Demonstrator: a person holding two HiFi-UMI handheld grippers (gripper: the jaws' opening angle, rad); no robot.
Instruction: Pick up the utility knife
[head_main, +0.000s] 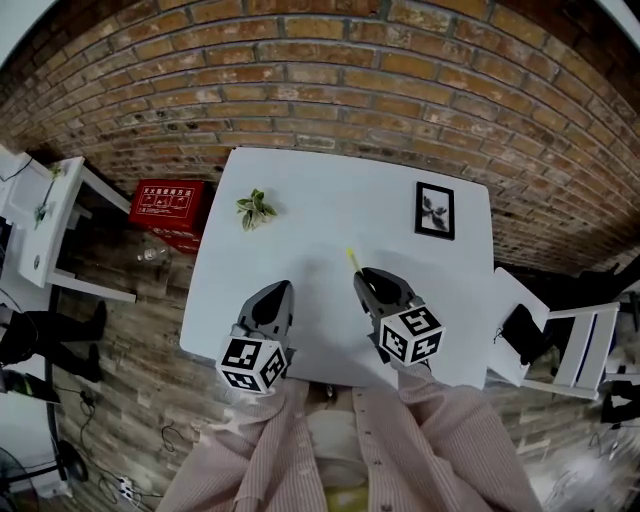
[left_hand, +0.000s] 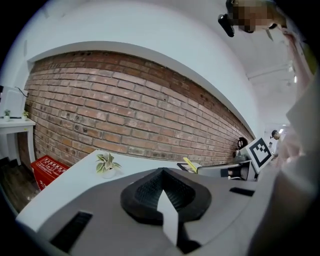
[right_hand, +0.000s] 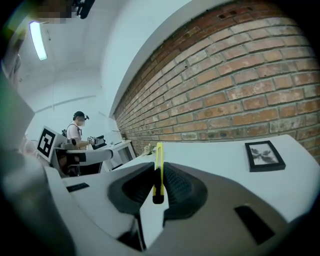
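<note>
The utility knife (right_hand: 158, 167) is slim and yellow with a black end. It stands upright between the pads of my right gripper (right_hand: 159, 175), which is shut on it above the white table (head_main: 330, 200). From the head view its yellow tip (head_main: 352, 260) pokes out ahead of the right gripper (head_main: 362, 276). My left gripper (head_main: 282, 289) hovers beside it near the table's front edge, jaws shut with nothing in them. In the left gripper view the left gripper (left_hand: 161, 173) points over the table, and the knife (left_hand: 190, 164) shows at the right.
A small potted plant (head_main: 254, 208) sits at the table's back left and a black picture frame (head_main: 435, 210) lies at the back right. A brick wall stands behind. A red box (head_main: 168, 205) is on the floor at left, and a white chair (head_main: 565, 345) at right.
</note>
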